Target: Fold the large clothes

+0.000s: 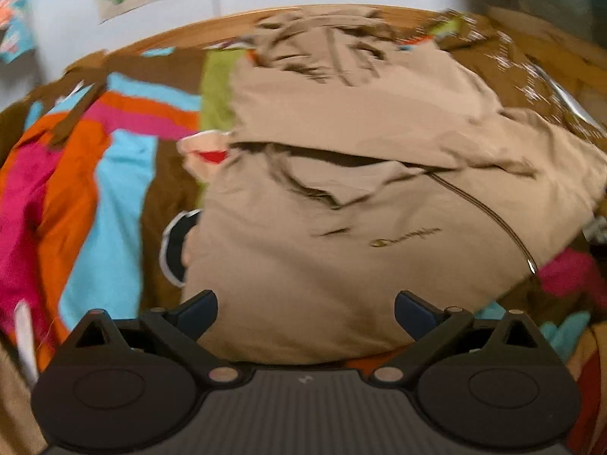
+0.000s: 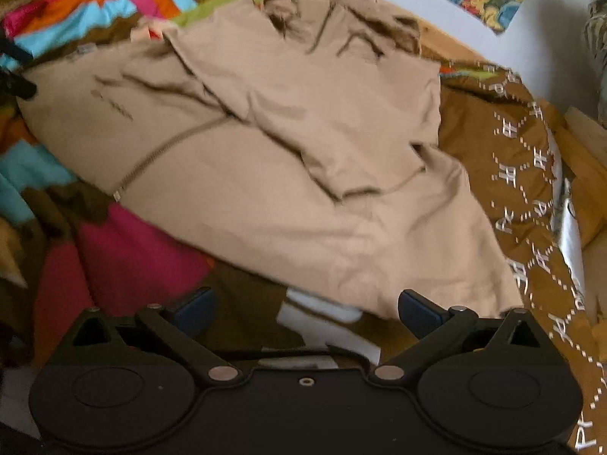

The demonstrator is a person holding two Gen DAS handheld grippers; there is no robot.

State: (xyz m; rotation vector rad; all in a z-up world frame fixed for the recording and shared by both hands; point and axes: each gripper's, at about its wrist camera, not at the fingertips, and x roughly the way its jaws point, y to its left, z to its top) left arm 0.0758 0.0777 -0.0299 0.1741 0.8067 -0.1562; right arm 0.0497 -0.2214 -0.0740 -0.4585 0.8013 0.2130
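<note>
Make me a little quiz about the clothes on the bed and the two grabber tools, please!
1. True or false: the left tool is squeezing the beige hoodie.
2. What colour is the drawstring lying across the hoodie? A) white B) dark brown C) pink
3. Fill in: one sleeve is folded ____ the hoodie's body.

Key:
1. False. Its fingers are spread apart with nothing between them; the right tool is open too.
2. B
3. Over (on top of). The hoodie lies on a colourful patchwork blanket, with a brown patterned cloth beside it.
</note>
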